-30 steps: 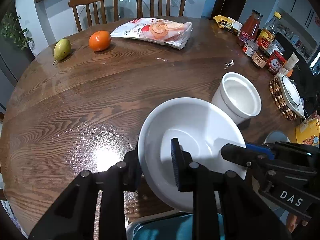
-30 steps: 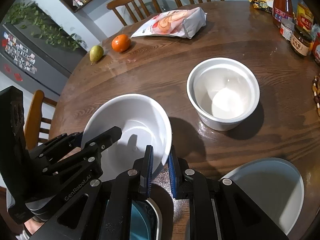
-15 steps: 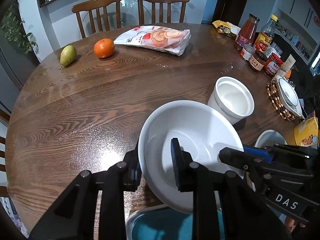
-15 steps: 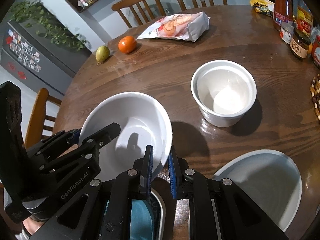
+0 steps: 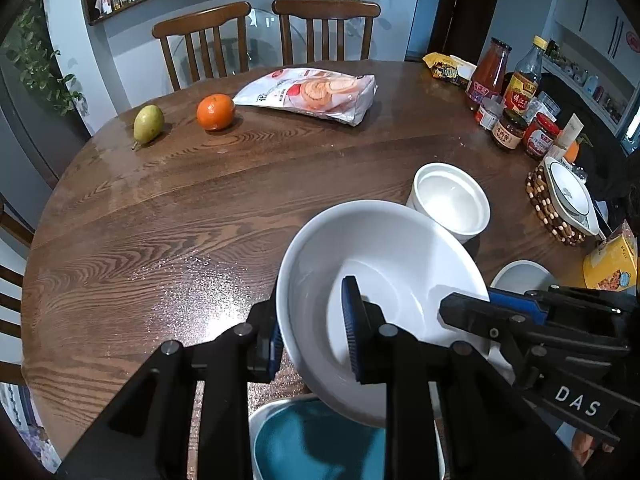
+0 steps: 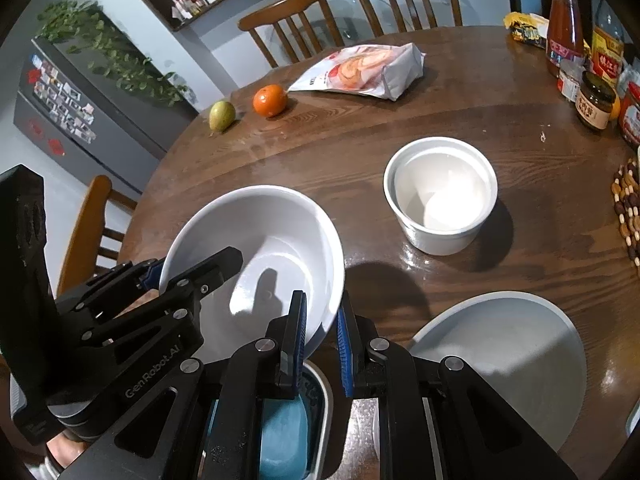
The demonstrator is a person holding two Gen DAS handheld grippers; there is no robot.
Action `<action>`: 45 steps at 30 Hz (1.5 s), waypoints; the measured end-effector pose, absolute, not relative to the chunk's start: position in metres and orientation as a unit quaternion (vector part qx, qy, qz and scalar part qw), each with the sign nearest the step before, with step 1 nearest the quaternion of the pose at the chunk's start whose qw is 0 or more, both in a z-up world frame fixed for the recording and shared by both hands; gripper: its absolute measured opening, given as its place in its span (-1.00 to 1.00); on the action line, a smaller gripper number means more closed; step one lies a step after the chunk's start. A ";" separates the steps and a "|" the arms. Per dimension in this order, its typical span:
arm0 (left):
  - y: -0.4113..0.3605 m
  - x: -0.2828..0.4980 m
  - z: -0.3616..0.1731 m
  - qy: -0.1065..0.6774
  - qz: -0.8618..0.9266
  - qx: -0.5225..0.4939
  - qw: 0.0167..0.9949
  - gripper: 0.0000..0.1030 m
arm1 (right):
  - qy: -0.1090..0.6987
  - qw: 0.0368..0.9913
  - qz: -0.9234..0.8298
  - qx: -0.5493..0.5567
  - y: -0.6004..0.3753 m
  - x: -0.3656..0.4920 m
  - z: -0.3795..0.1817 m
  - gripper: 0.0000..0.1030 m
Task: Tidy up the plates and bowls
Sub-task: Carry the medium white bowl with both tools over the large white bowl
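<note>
Both the left tongs (image 5: 316, 328) and the right tongs (image 6: 322, 340), each nearly closed on opposite rims of the white bowl (image 6: 256, 256), have lifted it clear of the tabletop (image 5: 160, 220) at lower centre, above the teal dish (image 5: 316, 444), apparently ready for stacking.

The white bowl (image 5: 384, 280) hides most of the blue dish (image 5: 316, 448) beneath.

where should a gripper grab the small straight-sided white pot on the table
Take the small white pot by its rim, from above: one finger inside, one outside the wall. It stands upright and open-mouthed with straight walls, and the near side facing the grippers is unobstructed. Both the left gripper and right gripper are now clamped on the white bowl.
</note>
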State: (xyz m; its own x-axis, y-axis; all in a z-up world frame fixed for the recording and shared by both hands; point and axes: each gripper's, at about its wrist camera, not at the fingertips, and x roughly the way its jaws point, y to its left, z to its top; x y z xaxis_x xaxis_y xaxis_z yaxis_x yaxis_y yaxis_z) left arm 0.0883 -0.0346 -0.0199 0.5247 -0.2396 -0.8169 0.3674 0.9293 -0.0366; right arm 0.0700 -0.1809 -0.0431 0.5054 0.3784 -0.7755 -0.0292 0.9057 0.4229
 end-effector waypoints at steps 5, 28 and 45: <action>-0.036 0.082 -0.016 0.450 -0.166 0.070 0.875 -0.57 | 0.478 0.851 0.129 0.176 -0.183 0.066 -0.040 -0.66; -0.046 0.058 -0.003 0.431 -0.139 0.070 0.889 -0.54 | 0.459 0.859 0.154 0.164 -0.191 0.051 -0.027 -0.66; -0.048 0.040 0.007 0.415 -0.131 0.070 0.898 -0.54 | 0.446 0.866 0.163 0.157 -0.193 0.036 -0.017 -0.66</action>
